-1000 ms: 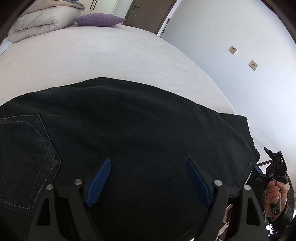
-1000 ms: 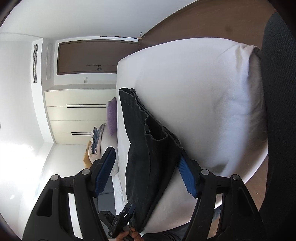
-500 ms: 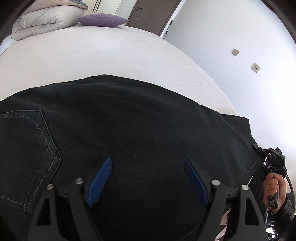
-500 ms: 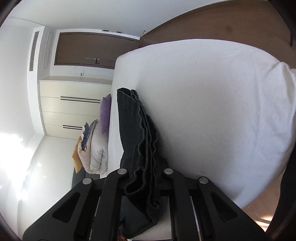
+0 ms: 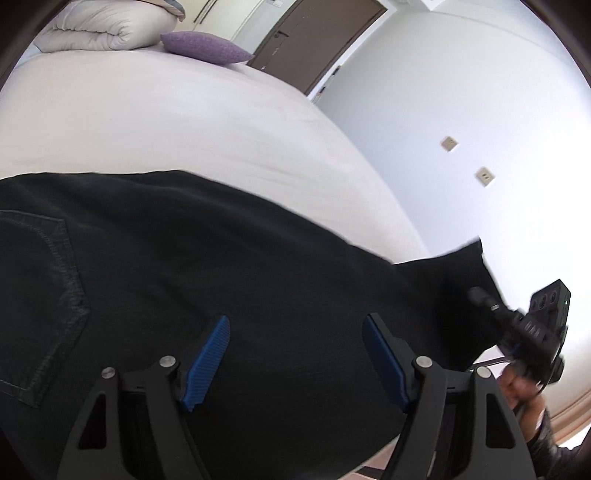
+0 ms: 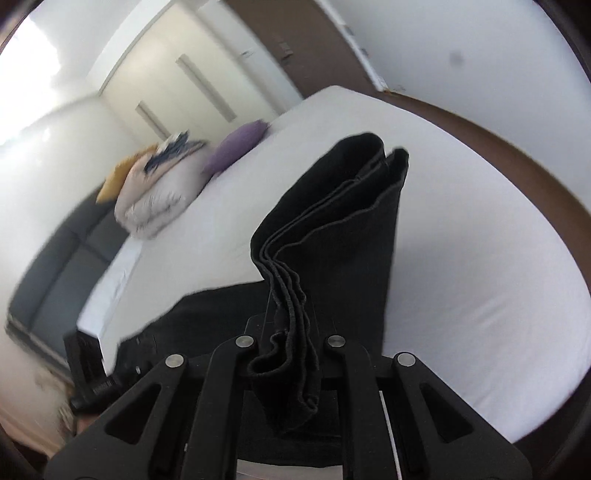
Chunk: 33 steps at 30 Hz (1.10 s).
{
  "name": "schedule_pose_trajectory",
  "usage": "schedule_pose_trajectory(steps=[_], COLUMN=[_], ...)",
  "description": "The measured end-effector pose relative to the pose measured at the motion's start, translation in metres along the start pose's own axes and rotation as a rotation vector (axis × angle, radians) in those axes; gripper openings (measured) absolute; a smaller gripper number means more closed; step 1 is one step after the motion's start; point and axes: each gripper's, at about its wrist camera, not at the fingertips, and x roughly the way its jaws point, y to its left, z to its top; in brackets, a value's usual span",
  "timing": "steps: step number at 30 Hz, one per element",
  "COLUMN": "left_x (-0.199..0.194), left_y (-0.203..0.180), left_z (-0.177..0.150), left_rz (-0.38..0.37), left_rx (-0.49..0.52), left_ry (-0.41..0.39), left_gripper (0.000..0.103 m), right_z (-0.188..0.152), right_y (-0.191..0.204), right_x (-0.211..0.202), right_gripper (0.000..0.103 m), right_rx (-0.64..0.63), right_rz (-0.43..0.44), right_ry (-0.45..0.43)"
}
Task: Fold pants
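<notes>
Black pants (image 5: 207,266) lie folded lengthwise across the near part of a white bed (image 5: 155,122), back pocket at the left. My left gripper (image 5: 295,354) is open, its blue pads just above the fabric near the bed's front edge. My right gripper (image 6: 291,343) is shut on the stacked hem ends of the pants (image 6: 332,236) and holds them lifted off the bed, the legs hanging in a bunch. The right gripper also shows at the right edge of the left wrist view (image 5: 532,332), raising the leg end.
A folded white duvet (image 5: 107,26) and a purple pillow (image 5: 207,48) lie at the far end of the bed. A brown door (image 5: 317,37) and a white wall with sockets (image 5: 484,177) stand to the right. A dark sofa (image 6: 55,280) sits beside the bed.
My right gripper has closed on the hem ends and lifted them up off the bed's edge, swinging to face along the bed. The left gripper stayed open over the pants.
</notes>
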Motion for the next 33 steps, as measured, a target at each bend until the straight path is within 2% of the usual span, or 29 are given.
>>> schedule_pose_trajectory(steps=[2, 4, 5, 9, 15, 16, 18, 20, 21, 23, 33], left_x=[0.006, 0.017, 0.021, 0.039, 0.064, 0.067, 0.072, 0.077, 0.077, 0.075, 0.033], left_y=[-0.008, -0.010, -0.009, -0.003, -0.008, -0.008, -0.008, -0.016, -0.018, -0.018, 0.006], left_z=[0.004, 0.006, 0.007, 0.009, 0.019, 0.021, 0.028, 0.030, 0.031, 0.032, 0.066], left_rz=[-0.073, -0.131, -0.153, -0.226, -0.226, -0.216, -0.207, -0.196, -0.185, -0.164, -0.054], left_rx=[-0.033, -0.084, -0.114, -0.241, -0.277, -0.276, -0.269, -0.254, -0.245, -0.228, -0.075], left_ry=[0.005, 0.025, 0.032, 0.057, 0.113, 0.124, 0.162, 0.199, 0.210, 0.223, 0.239], left_gripper=[0.076, 0.080, 0.084, 0.092, 0.092, 0.088, 0.070, 0.047, 0.040, 0.010, 0.008], right_z=[-0.018, -0.041, -0.062, -0.083, -0.090, -0.093, -0.088, -0.092, -0.096, -0.102, -0.105], right_y=[0.048, 0.073, 0.080, 0.092, 0.094, 0.098, 0.104, 0.118, 0.123, 0.136, 0.188], right_x=[0.017, 0.038, 0.029, 0.039, 0.042, 0.041, 0.045, 0.040, 0.037, 0.034, 0.045], right_gripper=[0.008, 0.008, 0.008, 0.008, 0.008, 0.008, 0.008, 0.008, 0.008, 0.008, 0.008], right_rx=[-0.193, -0.284, -0.302, -0.365, -0.387, -0.404, -0.445, -0.499, -0.522, -0.579, -0.661], right_rz=[-0.011, -0.002, 0.002, -0.006, -0.015, -0.020, -0.028, -0.032, -0.032, -0.033, 0.062], right_ry=[0.061, 0.125, 0.155, 0.195, 0.185, 0.182, 0.177, 0.171, 0.168, 0.160, 0.195])
